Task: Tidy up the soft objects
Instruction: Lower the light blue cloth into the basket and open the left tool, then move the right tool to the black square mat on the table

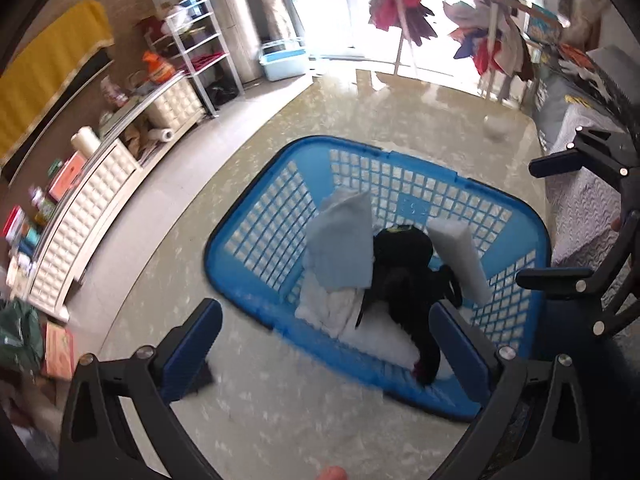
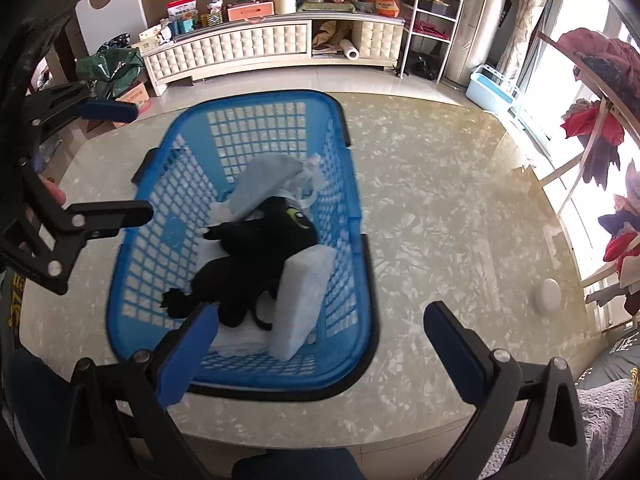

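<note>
Both wrist cameras look steeply down from above and near the blue basket (image 1: 516,224) (image 2: 352,216), sharing it: toward 1 o'clock left, 11 o'clock right.

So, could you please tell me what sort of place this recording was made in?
Most likely a home living room: a long cream tufted cabinet cluttered with household items, a laundry drying rack hung with clothes by the bright window, and a blue plastic lattice basket on a marbled table.

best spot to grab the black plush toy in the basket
Take the black plush toy across its narrow body behind the head, coming straight down with the right tongs. It lies on top of the cloths, while the white foam block crowds its window side.
</note>
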A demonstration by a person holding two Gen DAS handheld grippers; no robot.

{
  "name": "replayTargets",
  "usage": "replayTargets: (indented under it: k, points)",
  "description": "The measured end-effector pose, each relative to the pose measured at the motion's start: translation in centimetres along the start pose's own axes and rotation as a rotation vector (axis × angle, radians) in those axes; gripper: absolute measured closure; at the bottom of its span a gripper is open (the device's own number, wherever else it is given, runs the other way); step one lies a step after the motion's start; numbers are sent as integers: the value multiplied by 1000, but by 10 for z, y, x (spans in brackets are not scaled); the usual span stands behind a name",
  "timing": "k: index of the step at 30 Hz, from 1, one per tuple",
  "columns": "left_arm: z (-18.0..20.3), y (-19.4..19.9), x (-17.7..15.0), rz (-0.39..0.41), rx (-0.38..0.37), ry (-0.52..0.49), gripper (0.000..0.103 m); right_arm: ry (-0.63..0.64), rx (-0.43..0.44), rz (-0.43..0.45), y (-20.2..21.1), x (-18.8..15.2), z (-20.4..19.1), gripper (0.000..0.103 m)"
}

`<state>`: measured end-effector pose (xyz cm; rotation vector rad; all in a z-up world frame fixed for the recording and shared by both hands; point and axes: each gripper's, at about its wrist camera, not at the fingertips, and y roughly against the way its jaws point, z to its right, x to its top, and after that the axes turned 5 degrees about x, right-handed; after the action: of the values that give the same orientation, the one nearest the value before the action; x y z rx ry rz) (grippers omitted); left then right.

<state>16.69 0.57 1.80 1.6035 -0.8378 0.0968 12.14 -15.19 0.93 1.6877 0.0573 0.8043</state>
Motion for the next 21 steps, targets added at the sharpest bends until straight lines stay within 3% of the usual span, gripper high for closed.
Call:
replayTargets:
  k: [8, 21]
  points:
    - [-15, 39, -52, -11, 45, 118, 0, 55, -13, 6, 15, -3, -46, 0]
    - [-64, 73, -139, -36, 89, 308, 0, 146, 83, 30, 17, 16, -144, 0]
